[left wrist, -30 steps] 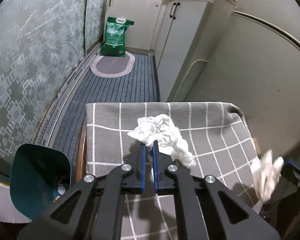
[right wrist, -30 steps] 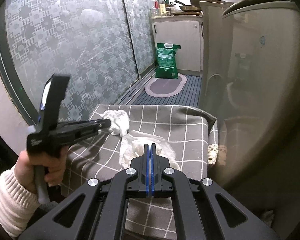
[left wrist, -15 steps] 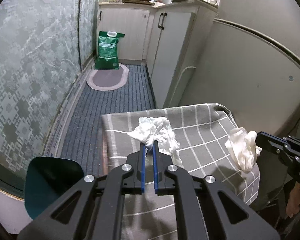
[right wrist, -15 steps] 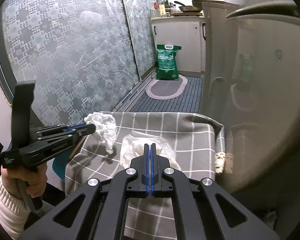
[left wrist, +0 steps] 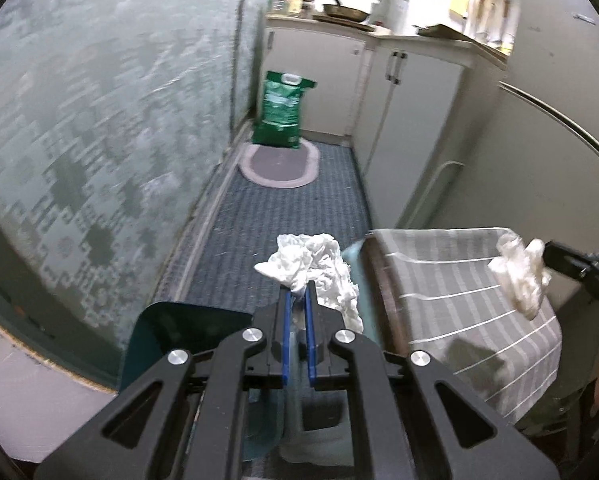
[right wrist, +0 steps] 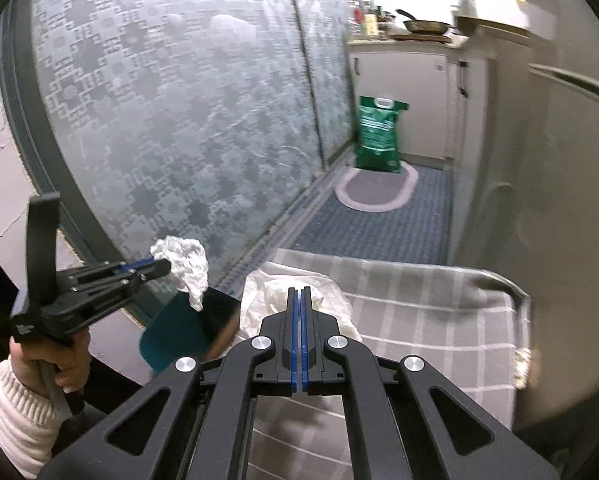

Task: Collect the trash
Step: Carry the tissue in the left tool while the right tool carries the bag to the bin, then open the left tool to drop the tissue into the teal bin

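Note:
My left gripper point(left wrist: 297, 292) is shut on a crumpled white tissue point(left wrist: 313, 264) and holds it in the air, left of the table, above a teal trash bin point(left wrist: 187, 340). In the right wrist view the left gripper point(right wrist: 155, 266) shows with its tissue point(right wrist: 185, 266) over the bin's teal lid point(right wrist: 183, 326). My right gripper point(right wrist: 300, 294) is shut on a second white tissue wad point(right wrist: 295, 300), held above the grey checked tablecloth point(right wrist: 419, 312). That wad point(left wrist: 521, 276) also shows in the left wrist view at the right gripper's tip point(left wrist: 549, 254).
A frosted patterned glass door point(right wrist: 171, 120) runs along the left. A green bag point(left wrist: 281, 110) and oval mat point(left wrist: 281, 164) lie down the corridor. White cabinets point(left wrist: 411, 112) and a curved appliance wall point(left wrist: 539, 180) stand on the right.
My left gripper has carried its tissue left off the table to above the teal bin. My right gripper has lifted its tissue wad and shifted left with it.

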A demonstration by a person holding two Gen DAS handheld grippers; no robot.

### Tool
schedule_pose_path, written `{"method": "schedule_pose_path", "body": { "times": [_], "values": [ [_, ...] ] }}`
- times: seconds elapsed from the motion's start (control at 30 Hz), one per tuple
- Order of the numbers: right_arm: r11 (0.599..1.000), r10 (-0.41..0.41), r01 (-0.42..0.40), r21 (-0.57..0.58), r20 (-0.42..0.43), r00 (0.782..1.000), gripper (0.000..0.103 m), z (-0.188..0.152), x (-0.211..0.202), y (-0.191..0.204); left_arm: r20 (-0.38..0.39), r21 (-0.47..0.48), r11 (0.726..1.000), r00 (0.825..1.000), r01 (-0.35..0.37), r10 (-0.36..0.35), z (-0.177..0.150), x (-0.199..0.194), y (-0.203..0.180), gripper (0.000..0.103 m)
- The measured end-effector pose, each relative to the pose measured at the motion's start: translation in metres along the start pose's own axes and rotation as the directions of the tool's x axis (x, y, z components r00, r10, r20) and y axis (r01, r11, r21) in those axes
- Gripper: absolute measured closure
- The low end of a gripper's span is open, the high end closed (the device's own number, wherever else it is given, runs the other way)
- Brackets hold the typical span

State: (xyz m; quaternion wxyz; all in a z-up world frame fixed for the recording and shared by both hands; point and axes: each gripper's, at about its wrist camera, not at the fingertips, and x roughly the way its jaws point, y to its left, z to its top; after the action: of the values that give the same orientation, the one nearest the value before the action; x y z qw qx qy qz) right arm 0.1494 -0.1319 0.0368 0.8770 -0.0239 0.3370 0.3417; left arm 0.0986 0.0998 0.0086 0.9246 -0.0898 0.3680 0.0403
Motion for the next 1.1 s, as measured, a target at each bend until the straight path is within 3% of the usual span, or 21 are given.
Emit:
{"method": "schedule_pose_path", "body": {
  "times": [0.2,0.4,0.63,0.73,0.77,0.83,0.93,1.1],
  "values": [
    [0.997,0.061,-0.062,-0.053,-0.011,0.998,0.102,0.016,0.025,0.046,-0.029,0.002,0.998,0.998,-0.062,0.062,-0.016,-0.001,0.041,0.095],
    [0.989,0.103,-0.108,-0.099,-0.055,0.993,0.102,0.022,0.057,0.084,-0.109,-0.016,0.992,0.987,-0.124,0.121,-0.041,0.008,0.082,0.094],
    [0.978,0.135,-0.151,-0.144,-0.116,0.984,0.102,0.020,0.094,0.124,-0.182,-0.005,0.991,0.974,-0.137,0.134,-0.063,0.017,0.106,0.093],
    [0.974,0.141,-0.162,-0.157,-0.138,0.980,0.102,0.018,0.106,0.137,-0.224,0.000,0.991,0.966,-0.134,0.130,-0.072,0.024,0.112,0.088],
    [0.973,0.143,-0.166,-0.161,-0.146,0.979,0.102,0.017,0.110,0.142,-0.239,0.001,0.991,0.962,-0.134,0.130,-0.076,0.027,0.115,0.077],
    [0.971,0.144,-0.171,-0.169,-0.161,0.976,0.102,0.015,0.117,0.148,-0.253,0.009,0.991,0.958,-0.136,0.134,-0.081,0.032,0.119,0.070],
    [0.969,0.140,-0.173,-0.176,-0.185,0.973,0.102,0.012,0.129,0.156,-0.261,0.019,0.989,0.954,-0.147,0.147,-0.086,0.033,0.125,0.072],
    [0.968,0.126,-0.168,-0.187,-0.221,0.967,0.102,0.008,0.146,0.167,-0.230,-0.004,0.989,0.963,-0.145,0.140,-0.080,0.020,0.134,0.072]
  ]
}}
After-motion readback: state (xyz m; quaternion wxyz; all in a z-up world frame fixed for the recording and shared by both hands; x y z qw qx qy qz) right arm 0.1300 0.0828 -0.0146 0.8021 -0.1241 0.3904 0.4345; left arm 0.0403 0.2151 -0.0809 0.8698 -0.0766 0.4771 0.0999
